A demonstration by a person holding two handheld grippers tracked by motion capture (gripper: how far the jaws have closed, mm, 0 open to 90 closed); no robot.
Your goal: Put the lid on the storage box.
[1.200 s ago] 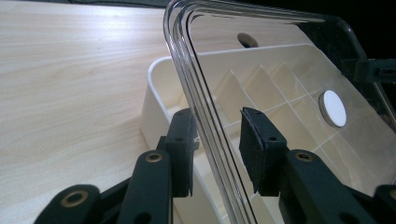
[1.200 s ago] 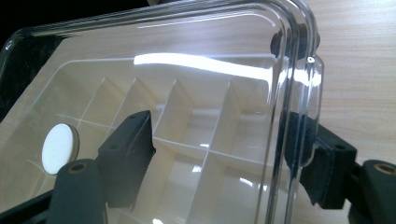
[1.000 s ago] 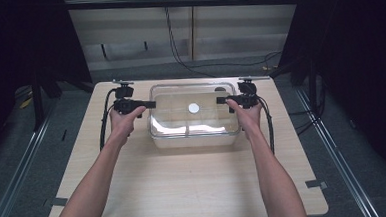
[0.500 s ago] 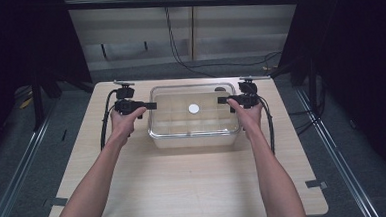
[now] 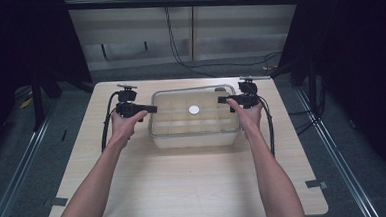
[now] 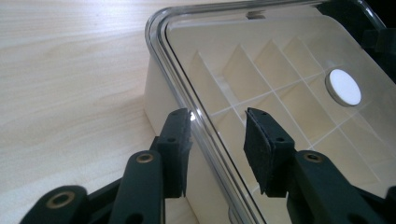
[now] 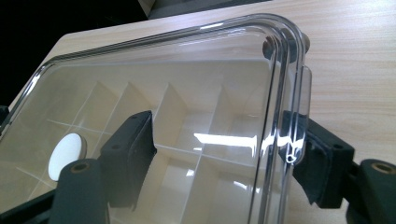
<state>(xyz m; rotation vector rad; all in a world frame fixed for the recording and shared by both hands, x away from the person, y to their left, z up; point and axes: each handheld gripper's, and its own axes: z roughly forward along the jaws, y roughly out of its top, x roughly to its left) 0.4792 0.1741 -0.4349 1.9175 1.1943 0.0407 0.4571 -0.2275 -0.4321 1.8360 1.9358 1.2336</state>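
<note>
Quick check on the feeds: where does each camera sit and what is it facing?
High view: above the near side, looking down on table; forearms, left gripper, right gripper.
Left gripper view: on that gripper, jaws astride clear lid edge.
Right gripper view: jaws astride the lid's opposite edge.
Shared: white disc, divided box.

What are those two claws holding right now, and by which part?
Nothing is gripped. Each gripper, left and right, straddles an end edge of the clear lid on the box, with open jaws not pressing it.
</note>
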